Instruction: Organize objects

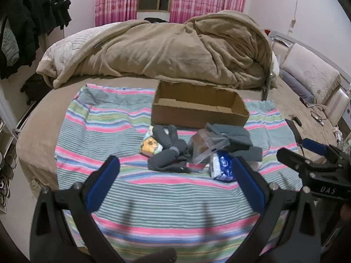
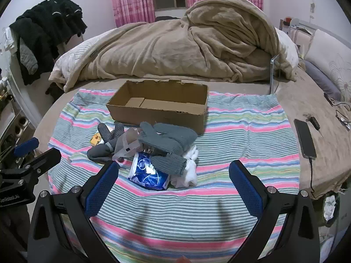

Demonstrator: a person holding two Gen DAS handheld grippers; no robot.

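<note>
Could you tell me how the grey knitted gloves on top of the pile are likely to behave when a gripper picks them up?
The grey knitted gloves look soft and ribbed, so they will probably flop and droop rather than hold shape. They seem light. They overlap the blue packet and white cloth, so lifting may drag those along.

The bed (image 2: pixel 307 109) carries a striped cloth (image 2: pixel 241 131), a heaped tan blanket (image 2: pixel 175 48), a phone (image 2: pixel 305 138) at the right, pillows (image 2: pixel 329 65) beyond.
</note>
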